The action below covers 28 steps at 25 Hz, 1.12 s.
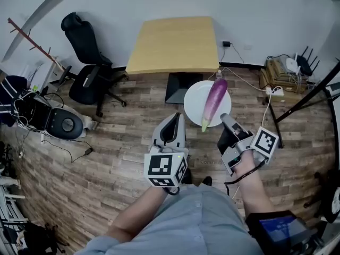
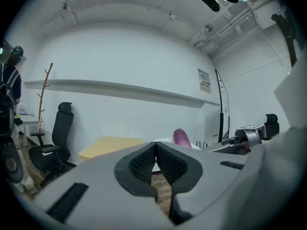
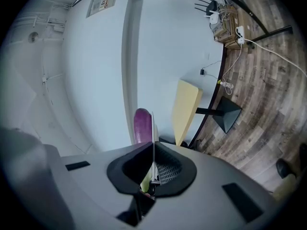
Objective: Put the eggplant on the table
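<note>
Wood-floor room; the yellow surface (image 1: 175,44) stands at the white wall, beyond the plate (image 1: 195,101). We grip the plate's near rim with the right gripper (image 1: 225,120), fingers clenched on it. The eggplant (image 1: 213,102) lies on the plate. The left gripper (image 1: 171,127), left of the plate, has its fingers clenched on nothing.

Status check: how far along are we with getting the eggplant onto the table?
Done: the right gripper is clamped on the rim of the white plate, and the eggplant lies on it. In hand: the plate is held over the floor, short of the table. The left gripper is shut and empty. Left: carry it over and set the eggplant down.
</note>
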### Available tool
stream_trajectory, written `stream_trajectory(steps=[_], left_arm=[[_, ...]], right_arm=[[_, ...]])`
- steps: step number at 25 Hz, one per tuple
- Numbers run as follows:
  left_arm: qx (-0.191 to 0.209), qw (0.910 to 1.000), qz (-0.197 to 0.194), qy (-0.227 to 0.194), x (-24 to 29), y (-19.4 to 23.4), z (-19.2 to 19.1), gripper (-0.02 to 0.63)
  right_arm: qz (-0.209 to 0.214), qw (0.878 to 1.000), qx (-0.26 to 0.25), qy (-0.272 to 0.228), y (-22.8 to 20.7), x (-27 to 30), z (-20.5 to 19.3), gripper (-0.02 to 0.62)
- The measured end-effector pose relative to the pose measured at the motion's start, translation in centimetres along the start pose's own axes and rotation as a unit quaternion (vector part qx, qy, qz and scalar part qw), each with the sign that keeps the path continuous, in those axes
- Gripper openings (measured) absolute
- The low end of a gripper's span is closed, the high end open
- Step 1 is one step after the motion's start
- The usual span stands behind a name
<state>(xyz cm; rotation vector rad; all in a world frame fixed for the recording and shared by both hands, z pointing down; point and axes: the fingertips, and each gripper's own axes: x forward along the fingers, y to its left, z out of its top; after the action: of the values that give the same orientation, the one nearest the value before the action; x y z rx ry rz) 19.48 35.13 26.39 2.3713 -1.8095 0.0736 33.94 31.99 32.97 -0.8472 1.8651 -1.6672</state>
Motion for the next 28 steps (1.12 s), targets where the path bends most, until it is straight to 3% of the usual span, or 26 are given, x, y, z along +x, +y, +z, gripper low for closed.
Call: stream_trajectory(steps=[11, 17, 28], left_arm=[[-0.021, 0.9988, 0.044, 0.01, -0.4, 0.9, -2.0, 0.006], [-0.034, 0.9978, 0.056, 0.013, 2.3, 5.8, -2.1, 0.006], [-0.024, 0.9984, 0.05, 0.009, 7.6, 15.6, -0.6, 0.006]], right_arm=[[-0.002, 0.999, 0.006, 0.045, -1.5, 1.3, -0.4, 0.011], [-0.001, 0.998, 0.017, 0.056, -1.9, 6.5, -0.8, 0.009], [0.016, 0.999, 0.017, 0.044, -1.2, 17.9, -0.9, 0.011]])
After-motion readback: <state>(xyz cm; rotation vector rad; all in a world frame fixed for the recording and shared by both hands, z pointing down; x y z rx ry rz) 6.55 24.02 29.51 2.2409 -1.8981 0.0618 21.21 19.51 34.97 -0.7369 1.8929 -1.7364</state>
